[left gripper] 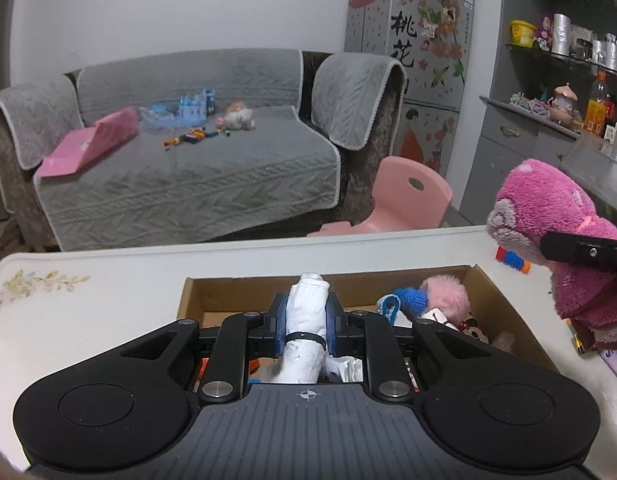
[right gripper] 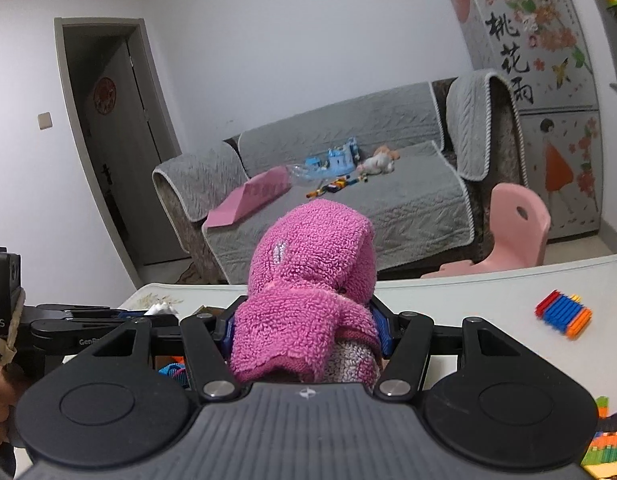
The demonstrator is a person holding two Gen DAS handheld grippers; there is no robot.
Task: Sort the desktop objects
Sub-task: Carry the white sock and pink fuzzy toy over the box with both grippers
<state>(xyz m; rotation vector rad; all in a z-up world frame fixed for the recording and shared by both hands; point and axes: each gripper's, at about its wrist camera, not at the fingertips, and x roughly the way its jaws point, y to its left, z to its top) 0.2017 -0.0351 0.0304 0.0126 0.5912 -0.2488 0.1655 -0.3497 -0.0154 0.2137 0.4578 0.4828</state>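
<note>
My left gripper is shut on a white rolled toy figure with a black band, held over the open cardboard box. The box holds a pink fluffy ball, a blue knitted item and other small toys. My right gripper is shut on a pink plush toy, held above the white table. That plush also shows in the left wrist view, at the box's right side, with a right finger across it. The left gripper shows at the left of the right wrist view.
A bundle of coloured sticks lies on the white table to the right, also seen in the left wrist view. More coloured blocks lie at the near right. Beyond the table are a grey sofa and a pink chair.
</note>
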